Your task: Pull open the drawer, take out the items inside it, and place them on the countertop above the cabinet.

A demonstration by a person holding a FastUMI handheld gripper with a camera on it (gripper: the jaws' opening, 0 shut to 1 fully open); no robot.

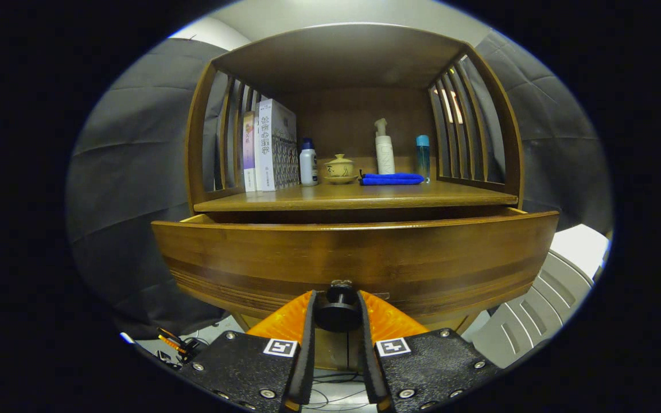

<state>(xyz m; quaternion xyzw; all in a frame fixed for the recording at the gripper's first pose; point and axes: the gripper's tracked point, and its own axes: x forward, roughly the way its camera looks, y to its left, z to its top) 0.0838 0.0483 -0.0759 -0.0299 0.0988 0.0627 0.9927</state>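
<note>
A wooden cabinet has a drawer point(353, 258) with a curved front, standing pulled out a little from under the countertop point(353, 199). A round dark knob point(337, 311) sticks out of the drawer front. My gripper point(336, 312) is shut on this knob, one finger pressing on each side of it. The inside of the drawer is hidden behind its front panel. On the countertop stand books point(270, 146), a small white bottle point(308, 163), a lidded ceramic cup point(339, 169), a folded blue cloth point(392, 179), a white pump bottle point(384, 149) and a blue-capped bottle point(423, 155).
Slatted wooden sides point(465, 132) and a roof enclose the countertop shelf. A white plastic chair point(543, 298) stands to the right of the cabinet. Cables and small tools point(172, 344) lie on the floor at the lower left.
</note>
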